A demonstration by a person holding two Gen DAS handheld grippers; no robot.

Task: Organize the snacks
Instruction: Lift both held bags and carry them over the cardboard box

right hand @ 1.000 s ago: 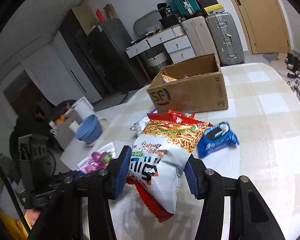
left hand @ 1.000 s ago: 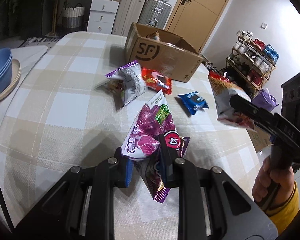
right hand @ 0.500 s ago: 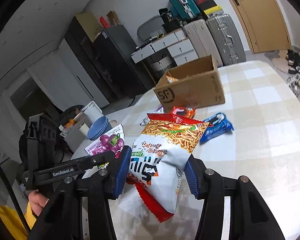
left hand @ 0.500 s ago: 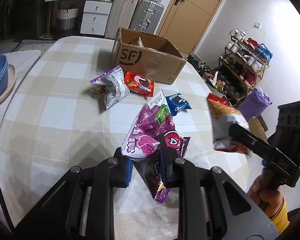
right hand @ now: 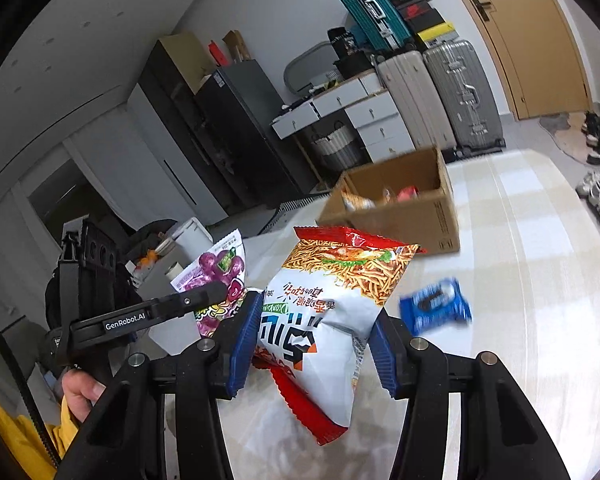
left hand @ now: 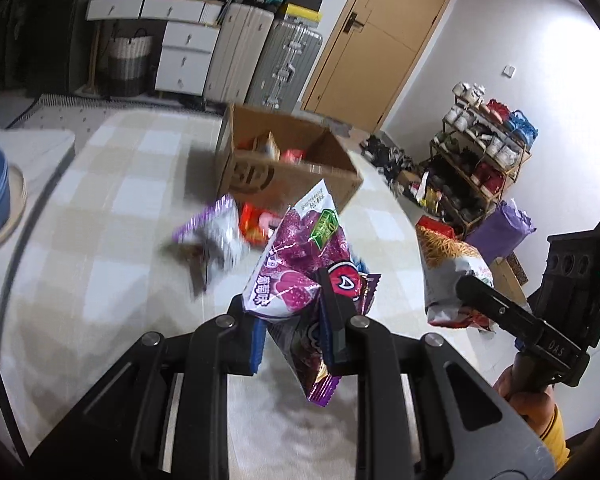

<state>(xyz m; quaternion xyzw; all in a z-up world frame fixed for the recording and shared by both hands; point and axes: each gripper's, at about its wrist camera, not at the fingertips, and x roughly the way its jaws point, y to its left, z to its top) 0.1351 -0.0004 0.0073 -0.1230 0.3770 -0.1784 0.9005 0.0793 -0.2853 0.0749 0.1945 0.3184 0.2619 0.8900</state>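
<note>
The purple glossy grape-candy pouch point(left hand: 296, 264) is being held clamped in the left gripper point(left hand: 290, 312), above the checked beige tabletop point(left hand: 112, 216). The white and red crinkled noodle-snack bag point(right hand: 332, 312) is being held clamped in the right gripper point(right hand: 312, 344), its long axis running up the frame, top seam uppermost.

The open brown cardboard box point(left hand: 288, 168) is lying ahead of both grippers: above centre in the left wrist view, upper right of centre in the right wrist view point(right hand: 400, 200). Packets are already showing inside it. In the left wrist view the box is sitting almost directly above the pouch, so the left gripper is judged the better aligned; which one is nearer cannot be told.

A blue wrapped biscuit packet point(right hand: 436, 310), a purple and silver foil packet point(left hand: 216, 236) and a small red packet point(left hand: 256, 224) are lying on the tabletop short of the box.
</note>
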